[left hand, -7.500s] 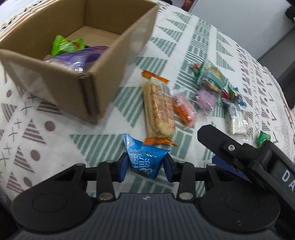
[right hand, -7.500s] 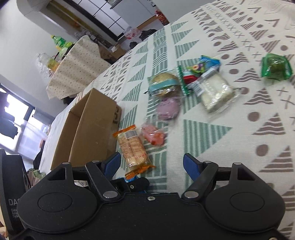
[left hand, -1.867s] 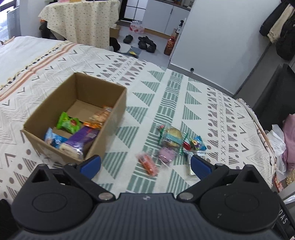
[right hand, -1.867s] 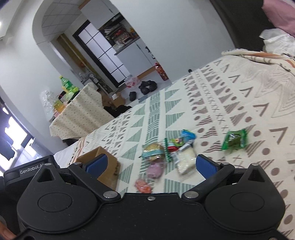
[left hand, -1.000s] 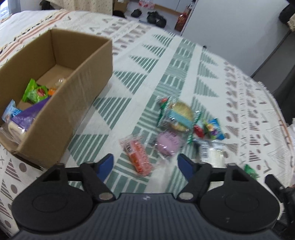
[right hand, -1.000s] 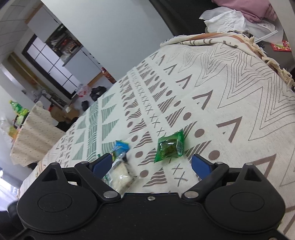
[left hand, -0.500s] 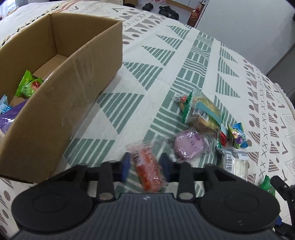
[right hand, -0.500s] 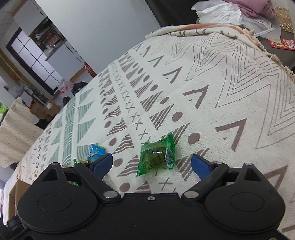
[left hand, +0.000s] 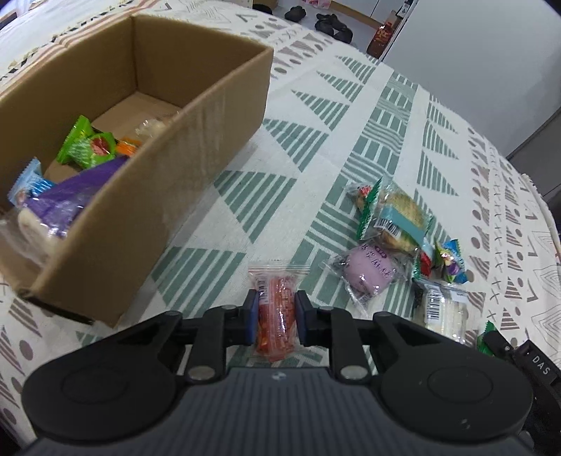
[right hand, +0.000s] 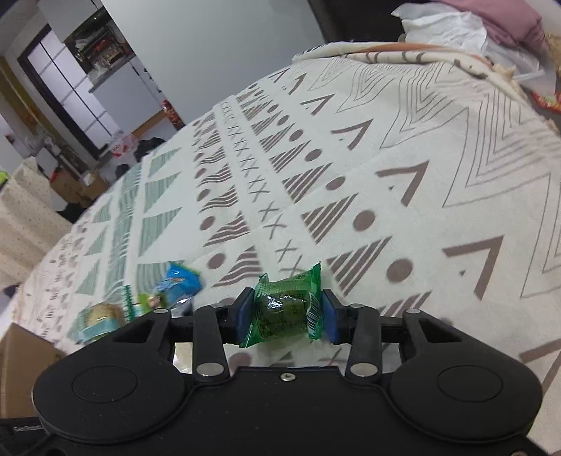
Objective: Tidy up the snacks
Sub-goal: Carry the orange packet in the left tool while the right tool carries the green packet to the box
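My left gripper is shut on an orange-red snack in a clear wrapper, low over the patterned cloth. The cardboard box stands to its left and holds several snacks, among them a green packet and a purple packet. My right gripper is shut on a green wrapped snack on the cloth. A round biscuit pack, a purple mochi pack, a white pack and a small blue packet lie right of the left gripper.
The blue packet and biscuit pack also show in the right wrist view, left of the gripper. The patterned cloth drops off at its far right edge near piled laundry. Shoes and a doorway lie beyond.
Both grippers have closed from open: the left on the orange-red snack, the right on the green snack after moving down to it.
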